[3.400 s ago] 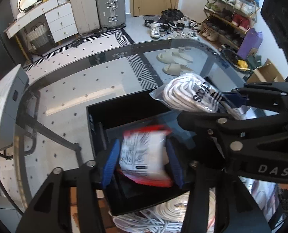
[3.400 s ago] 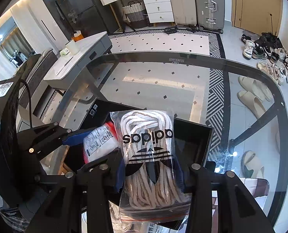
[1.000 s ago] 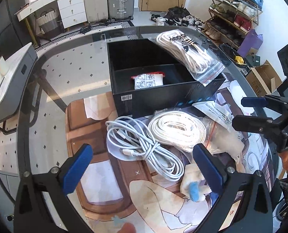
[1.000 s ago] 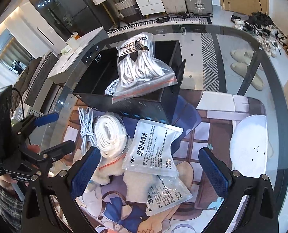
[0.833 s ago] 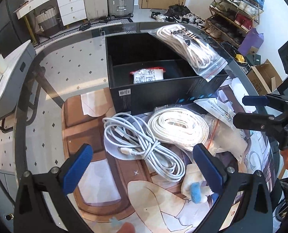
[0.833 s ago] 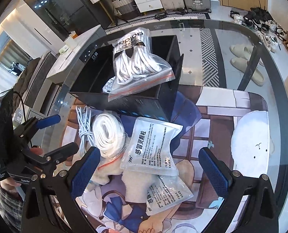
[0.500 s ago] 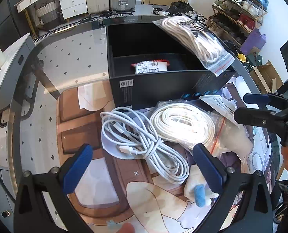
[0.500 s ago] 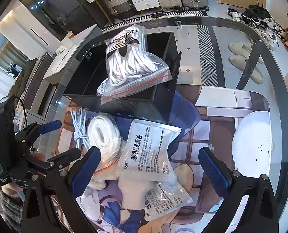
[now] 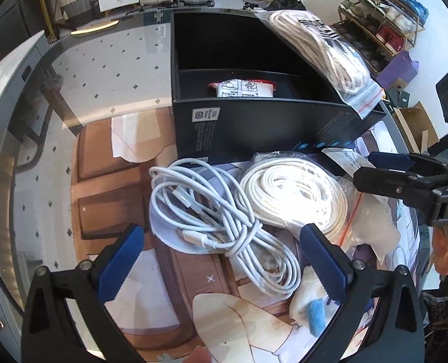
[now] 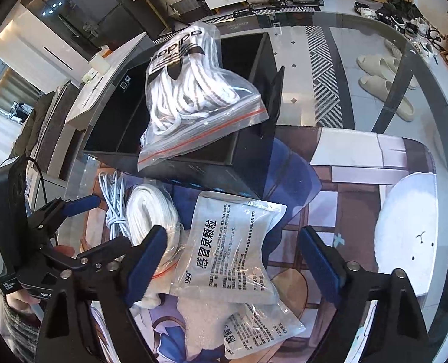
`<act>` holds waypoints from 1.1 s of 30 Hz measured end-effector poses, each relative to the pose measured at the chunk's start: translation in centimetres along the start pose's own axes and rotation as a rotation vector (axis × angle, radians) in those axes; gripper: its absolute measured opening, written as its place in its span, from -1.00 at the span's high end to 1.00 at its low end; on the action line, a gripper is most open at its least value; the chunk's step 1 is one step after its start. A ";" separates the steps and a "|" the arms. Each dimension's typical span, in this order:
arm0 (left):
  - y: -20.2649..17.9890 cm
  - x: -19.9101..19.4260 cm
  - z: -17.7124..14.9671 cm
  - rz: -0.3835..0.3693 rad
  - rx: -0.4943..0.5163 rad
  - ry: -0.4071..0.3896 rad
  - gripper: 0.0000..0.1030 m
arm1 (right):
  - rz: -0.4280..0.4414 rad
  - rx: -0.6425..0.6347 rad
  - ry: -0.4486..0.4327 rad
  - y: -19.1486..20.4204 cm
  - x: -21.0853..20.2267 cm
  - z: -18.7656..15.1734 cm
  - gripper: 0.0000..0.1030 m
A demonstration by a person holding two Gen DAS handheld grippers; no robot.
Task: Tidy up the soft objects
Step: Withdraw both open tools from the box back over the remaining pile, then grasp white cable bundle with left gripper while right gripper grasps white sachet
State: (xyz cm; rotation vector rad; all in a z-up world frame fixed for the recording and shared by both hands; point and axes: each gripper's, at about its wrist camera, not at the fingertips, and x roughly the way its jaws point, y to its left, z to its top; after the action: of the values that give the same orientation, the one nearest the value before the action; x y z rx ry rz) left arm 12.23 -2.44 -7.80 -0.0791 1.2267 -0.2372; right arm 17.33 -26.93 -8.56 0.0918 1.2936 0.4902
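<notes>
Left wrist view: left gripper point(image 9: 224, 260) spread wide, empty, over white cable point(image 9: 220, 220); bagged cord point(image 9: 296, 193) beside it; box point(image 9: 254, 127) behind. Right gripper point(image 10: 233, 260), fingers just narrowing yet apart, straddles sachet point(image 10: 227, 245) untouched on bench

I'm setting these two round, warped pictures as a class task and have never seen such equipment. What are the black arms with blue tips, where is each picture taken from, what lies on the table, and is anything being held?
No robot here: a person holds a hand-operated two-finger gripper in each hand, with a wide-angle camera on each looking along its fingers. One picture is from the left gripper, the other from the right gripper; each also glimpses the other.

On the glass table, on a cartoon mat, stands a black box holding a small red-edged packet, with a bag of white laces resting across its rim. In front lie a loose white cable, a bagged white coil and white medicine sachets.

Both grippers are open and hold nothing; the right one's jaws have just been closing over the sachets.
</notes>
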 end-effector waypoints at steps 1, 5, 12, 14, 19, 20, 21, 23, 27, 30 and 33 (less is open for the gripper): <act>0.1 0.1 0.1 0.000 -0.003 0.003 -1.00 | -0.001 0.001 0.000 0.0 0.1 0.2 -0.66; 0.5 0.6 0.4 -0.011 -0.024 0.011 -1.00 | 0.001 0.002 0.004 -0.2 0.4 0.7 -0.53; 1.0 0.4 0.8 -0.015 -0.044 0.014 -0.74 | -0.001 0.000 0.006 -0.5 0.7 0.8 -0.28; 1.1 0.3 0.7 -0.012 -0.038 0.013 -0.61 | -0.002 -0.002 0.010 -0.3 0.7 0.7 -0.20; 1.2 -0.1 0.4 -0.005 -0.039 0.020 -0.25 | -0.004 0.001 0.014 -0.4 0.7 0.5 -0.13; 1.3 -0.1 0.3 -0.008 -0.040 0.021 -0.23 | -0.006 0.003 0.012 -0.4 0.7 0.4 -0.11; 1.4 -0.2 0.2 -0.010 -0.041 0.022 -0.17 | -0.008 0.003 0.011 -0.4 0.6 0.4 -0.10; 1.5 -0.3 0.1 -0.004 -0.038 0.024 -0.07 | -0.011 0.001 0.010 -0.4 0.6 0.2 -0.04; 1.2 -0.6 -0.2 -0.005 -0.040 0.027 0.02 | -0.017 -0.004 0.009 -0.1 0.4 0.1 0.02; 1.1 -0.7 -0.4 0.002 -0.037 0.028 0.06 | -0.020 -0.002 0.010 -0.2 0.4 0.1 0.07; 1.1 -0.9 -0.9 0.005 -0.036 0.027 0.08 | -0.022 0.000 0.009 -0.2 0.3 0.1 0.13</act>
State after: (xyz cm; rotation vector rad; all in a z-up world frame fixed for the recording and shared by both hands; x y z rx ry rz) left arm 11.27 -1.15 -7.52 -0.1045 1.2576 -0.2129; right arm 17.57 -26.98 -8.90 0.0757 1.3022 0.4720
